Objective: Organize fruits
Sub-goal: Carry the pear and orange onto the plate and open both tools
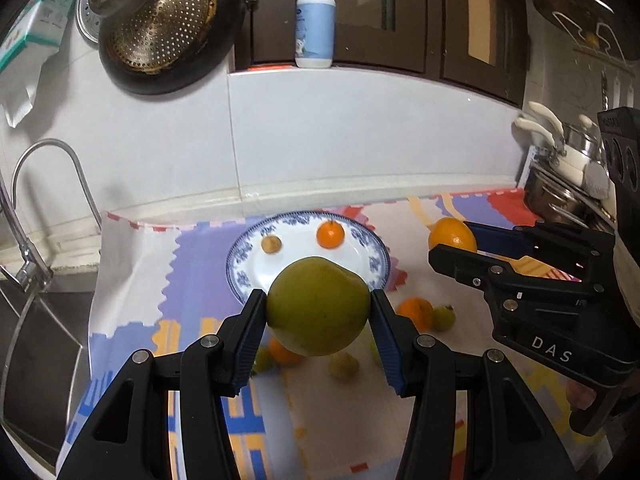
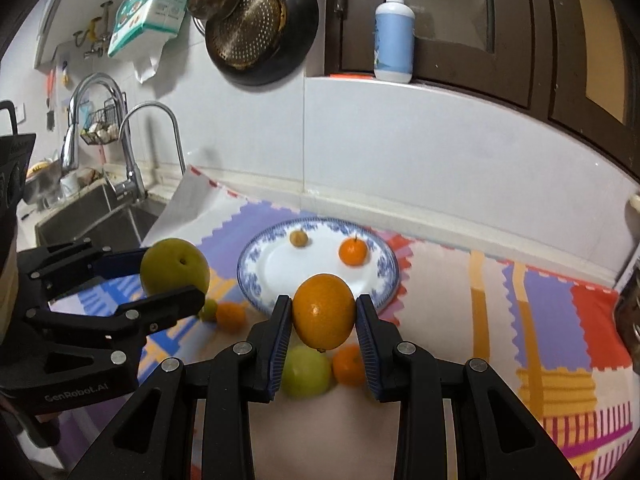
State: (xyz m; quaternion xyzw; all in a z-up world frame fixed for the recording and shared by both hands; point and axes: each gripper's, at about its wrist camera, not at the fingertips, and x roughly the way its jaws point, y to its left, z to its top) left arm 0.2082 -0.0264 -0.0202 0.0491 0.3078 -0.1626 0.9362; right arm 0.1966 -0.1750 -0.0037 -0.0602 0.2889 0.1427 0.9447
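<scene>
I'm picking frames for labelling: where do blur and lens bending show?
Left wrist view: counter edge bows, loose fruit under the green fruit is smeared. Right wrist view: the held orange is sharp, the green fruit behind it is soft, the corners go black.

A home kitchen: sink [image 2: 120,220] with faucet [image 2: 156,136], hanging pan [image 2: 264,24], tiled wall [image 1: 320,132], dark cabinets [image 1: 400,20].

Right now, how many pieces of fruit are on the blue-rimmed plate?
2. A small orange mandarin lies on the right part of the plate, and a smaller brownish fruit lies apart from it toward the back left. The held fruit may hide part of the plate's near rim.
</scene>
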